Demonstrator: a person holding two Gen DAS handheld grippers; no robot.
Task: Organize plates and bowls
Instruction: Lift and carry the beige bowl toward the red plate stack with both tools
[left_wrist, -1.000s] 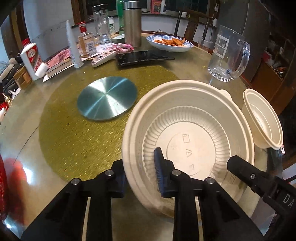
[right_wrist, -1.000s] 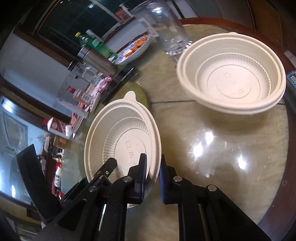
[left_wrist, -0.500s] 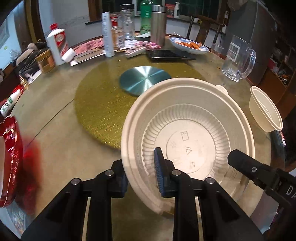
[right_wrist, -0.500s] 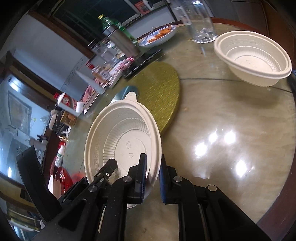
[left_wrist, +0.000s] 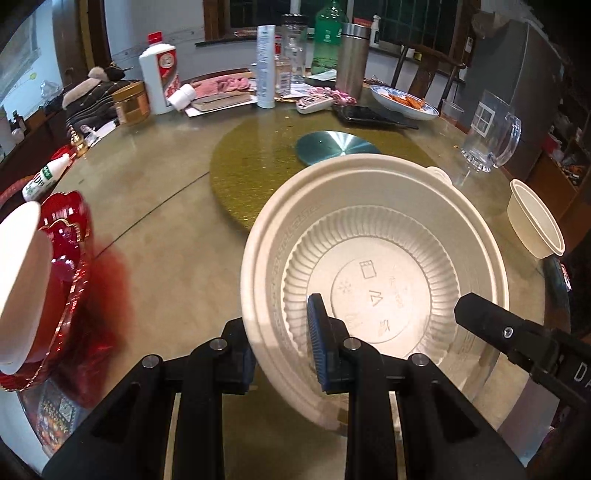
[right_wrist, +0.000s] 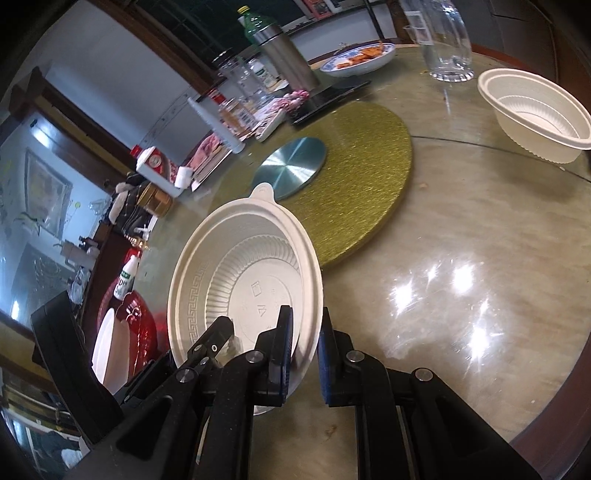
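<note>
Both grippers hold one cream plastic bowl (left_wrist: 376, 254) above the table. My left gripper (left_wrist: 280, 343) is shut on its near rim, one finger inside and one outside. My right gripper (right_wrist: 304, 343) is shut on the opposite rim of the same bowl (right_wrist: 243, 280). A second cream bowl (right_wrist: 535, 110) stands on the table at the far right; it also shows in the left wrist view (left_wrist: 535, 221). A red plate (left_wrist: 62, 280) with a white dish (left_wrist: 18, 280) on it lies at the left edge.
A gold round mat (left_wrist: 280, 177) with a silver disc (left_wrist: 338, 147) lies mid-table. A glass pitcher (left_wrist: 491, 136), a plate of food (left_wrist: 402, 101), a steel flask (left_wrist: 351, 61), bottles and clutter stand along the far side. The table edge (right_wrist: 546, 421) is near right.
Both grippers have carried the bowl to the left, away from the second bowl. The red plate with the white dish has come into view at the left.
</note>
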